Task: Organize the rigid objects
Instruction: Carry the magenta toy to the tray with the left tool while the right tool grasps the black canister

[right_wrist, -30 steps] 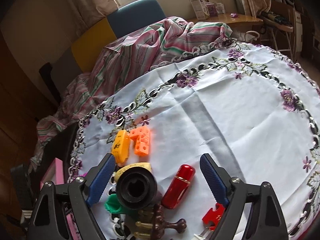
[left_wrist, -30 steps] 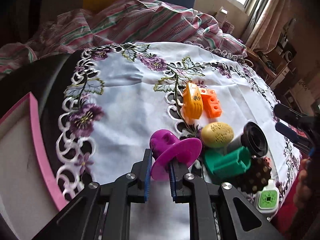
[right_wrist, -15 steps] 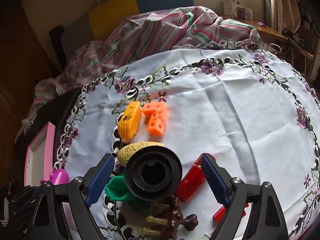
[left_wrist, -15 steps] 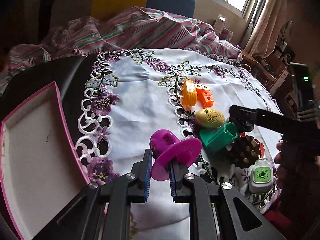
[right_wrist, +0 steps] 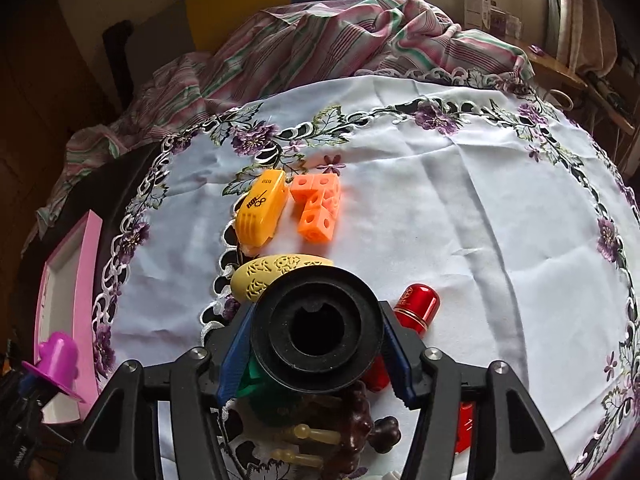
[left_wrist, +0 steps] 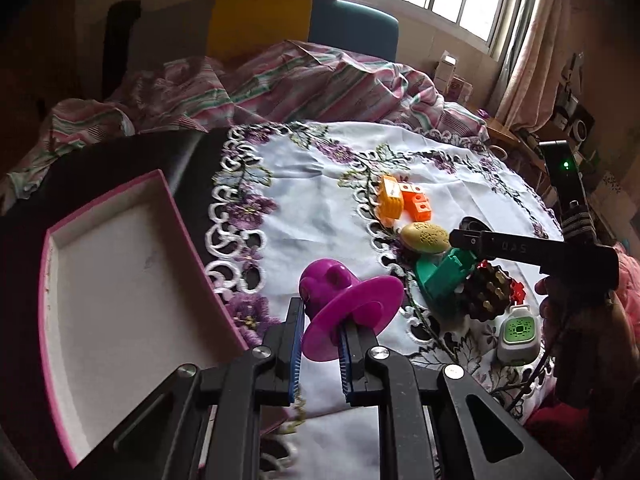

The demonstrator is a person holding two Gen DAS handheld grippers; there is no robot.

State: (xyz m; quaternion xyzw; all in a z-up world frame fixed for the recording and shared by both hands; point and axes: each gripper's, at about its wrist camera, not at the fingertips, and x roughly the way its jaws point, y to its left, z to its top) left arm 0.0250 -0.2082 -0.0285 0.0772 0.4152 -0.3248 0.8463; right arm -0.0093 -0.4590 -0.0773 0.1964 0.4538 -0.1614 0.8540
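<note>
While the purple toy (left_wrist: 340, 304) is clamped in the left gripper (left_wrist: 318, 344), the pink tray (left_wrist: 188, 240) is found just to its left, and the black spool (right_wrist: 316, 328) is bracketed by the right gripper (right_wrist: 316, 354), whose jaws have just been closing.

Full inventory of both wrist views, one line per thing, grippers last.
Spool: 1, black, between right gripper's pads.
Funnel-shaped toy: 1, purple, in left gripper.
Tray: 1, pink-rimmed, on the dark table edge beside the cloth.
Tablecloth: 1, white with purple flowers.
Clip case: 1, yellow-orange, mid cloth.
Cube block: 1, orange, beside case.
Oval: 1, yellow, behind spool.
Tube: 1, red, right of spool.
Green piece: 1, beside oval.
Brown studded ball: 1.
Blanket: 1, striped, far side.
Left gripper: shut.
Right gripper: closing on spool.
</note>
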